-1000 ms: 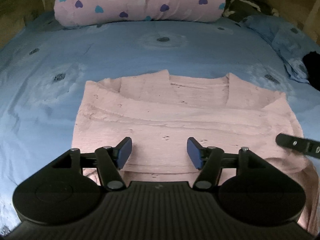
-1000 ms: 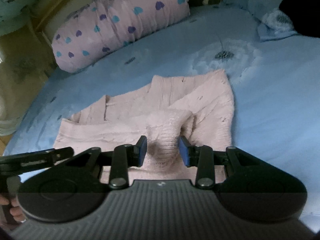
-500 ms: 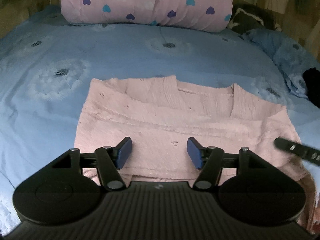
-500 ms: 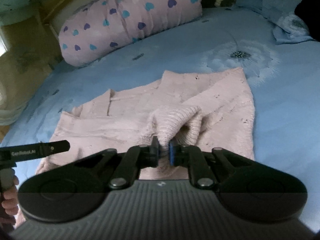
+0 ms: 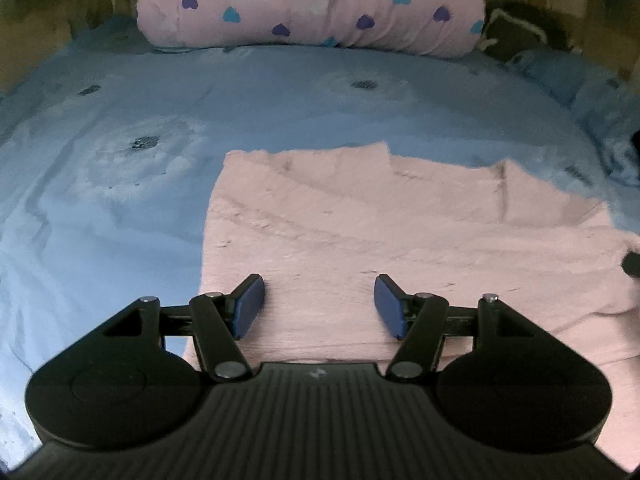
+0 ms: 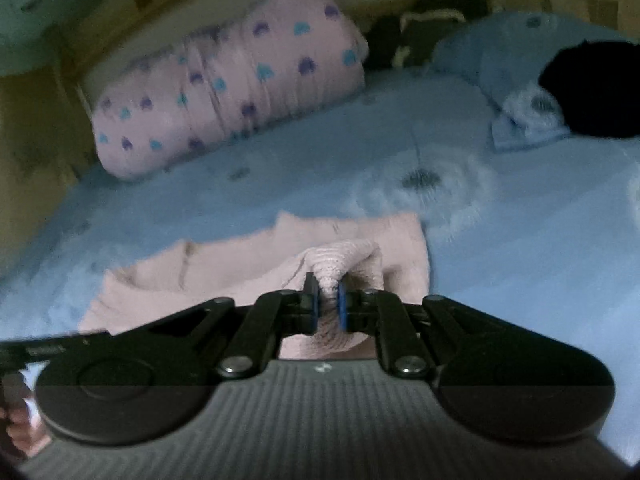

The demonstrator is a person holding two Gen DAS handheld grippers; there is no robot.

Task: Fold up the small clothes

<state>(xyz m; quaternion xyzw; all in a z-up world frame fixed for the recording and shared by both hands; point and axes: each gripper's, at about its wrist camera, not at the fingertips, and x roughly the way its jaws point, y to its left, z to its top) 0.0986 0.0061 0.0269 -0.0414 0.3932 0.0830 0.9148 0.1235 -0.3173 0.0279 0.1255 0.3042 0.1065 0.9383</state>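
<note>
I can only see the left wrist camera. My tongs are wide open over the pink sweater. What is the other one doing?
Observer: The right tongs are shut on a bunched-up fold of the pink sweater, pinched between the blue pads.
Operator: Is the fold lifted up?
Observer: Yes, it stands up in a hump above the flat part, though that view is blurry.
Operator: Is there anything else on the bed I can't see?
Observer: A black thing lies on a blue pillow at the far right; your view shows only a sliver of it.
Operator: And my left tongs?
Observer: The left tongs hold nothing, pads apart above the sweater's near edge.
</note>
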